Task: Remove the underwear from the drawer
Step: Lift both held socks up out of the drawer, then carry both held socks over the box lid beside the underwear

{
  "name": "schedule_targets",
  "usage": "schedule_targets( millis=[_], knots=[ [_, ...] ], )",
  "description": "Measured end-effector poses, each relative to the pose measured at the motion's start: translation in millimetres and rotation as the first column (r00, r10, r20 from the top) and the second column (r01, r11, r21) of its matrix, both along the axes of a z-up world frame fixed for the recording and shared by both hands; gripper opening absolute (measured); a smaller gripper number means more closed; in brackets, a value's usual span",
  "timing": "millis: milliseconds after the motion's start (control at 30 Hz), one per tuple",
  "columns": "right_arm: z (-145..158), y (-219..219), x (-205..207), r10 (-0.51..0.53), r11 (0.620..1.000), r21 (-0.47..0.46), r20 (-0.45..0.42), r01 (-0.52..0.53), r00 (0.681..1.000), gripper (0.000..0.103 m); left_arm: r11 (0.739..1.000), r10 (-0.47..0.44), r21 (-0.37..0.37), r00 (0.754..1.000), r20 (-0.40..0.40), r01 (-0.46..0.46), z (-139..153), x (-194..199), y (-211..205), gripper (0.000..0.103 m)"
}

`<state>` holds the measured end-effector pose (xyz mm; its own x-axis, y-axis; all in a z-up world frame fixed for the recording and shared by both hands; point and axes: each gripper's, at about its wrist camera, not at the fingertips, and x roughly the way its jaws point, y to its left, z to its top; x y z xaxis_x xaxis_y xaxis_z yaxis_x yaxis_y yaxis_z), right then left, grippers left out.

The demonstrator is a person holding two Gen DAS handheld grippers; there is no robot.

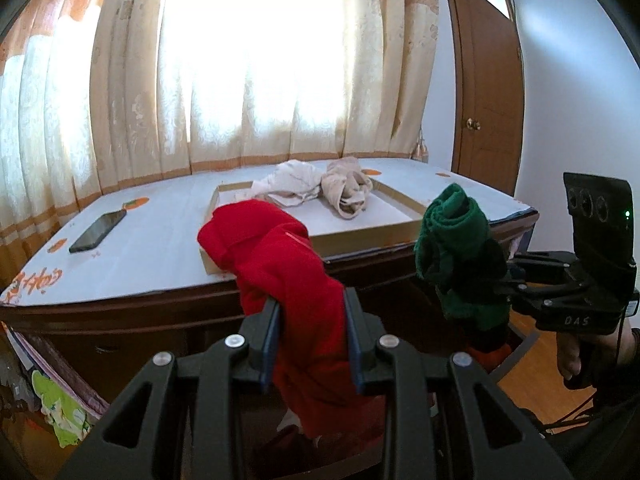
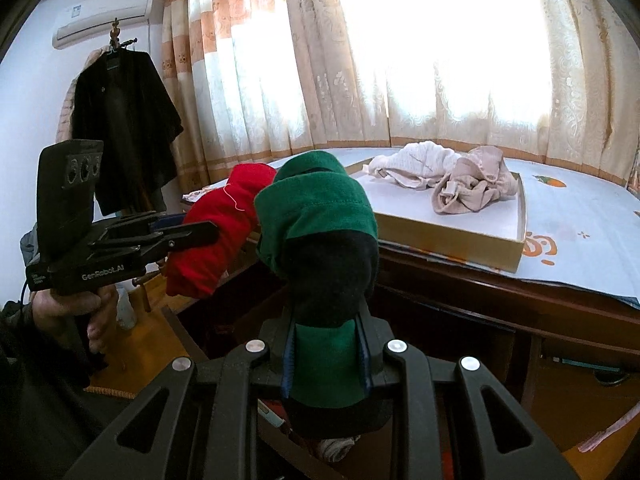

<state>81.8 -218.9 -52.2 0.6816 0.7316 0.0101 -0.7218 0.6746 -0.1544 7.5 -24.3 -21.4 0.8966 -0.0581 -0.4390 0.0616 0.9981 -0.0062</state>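
Here, both grippers hold rolled underwear in the air in front of a wooden table, below which the drawer is only dimly seen. The left gripper (image 1: 312, 328) is clamped on a red garment (image 1: 280, 264), and the right gripper (image 2: 326, 352) is clamped on a green-and-black garment (image 2: 320, 232). A shallow cardboard tray (image 1: 360, 236) on the tabletop already holds a white piece (image 1: 292, 184) and a beige piece (image 1: 348, 188). The risks look plain: each roll is pinched near its lower end, so the loose upper folds may flop, unroll or slip free; the two bundles hang near each other and could tangle; a low carry might catch the table edge or the tray's near wall.
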Motion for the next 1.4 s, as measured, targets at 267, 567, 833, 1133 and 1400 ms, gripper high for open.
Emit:
schedule_targets(
  millis=[267, 567, 833, 1133, 1400],
  knots=[
    [8.7, 1.3, -2.2, 0.009, 1.000, 0.016, 0.011, -0.009, 1.000, 0.026, 0.999, -0.004, 0.036, 0.999, 0.043, 0.002, 10.7, 1.1, -1.7, 0.027],
    [17.6, 2.6, -1.4, 0.030, 0.999, 0.026, 0.010, -0.031, 0.999, 0.027, 0.998, -0.009, 0.057, 0.998, 0.067, 0.005, 18.2, 7.6, -0.2, 0.027],
    [25.7, 2.8, -0.8, 0.036, 0.999, 0.028, 0.009, -0.036, 0.999, 0.027, 0.997, -0.017, 0.078, 0.997, 0.081, 0.011, 27.3, 14.5, 0.8, 0.027],
    [35.6, 3.3, 2.4, 0.044, 0.998, 0.039, 0.006, -0.044, 0.999, 0.027, 0.997, -0.012, 0.074, 0.996, 0.087, 0.006, 31.6, 21.1, 4.4, 0.027],
    [41.3, 0.6, 6.8, 0.042, 0.998, 0.040, 0.000, -0.042, 0.999, 0.027, 0.997, -0.010, 0.081, 0.996, 0.088, 0.003, 34.4, 29.2, 6.4, 0.027]
  ],
)
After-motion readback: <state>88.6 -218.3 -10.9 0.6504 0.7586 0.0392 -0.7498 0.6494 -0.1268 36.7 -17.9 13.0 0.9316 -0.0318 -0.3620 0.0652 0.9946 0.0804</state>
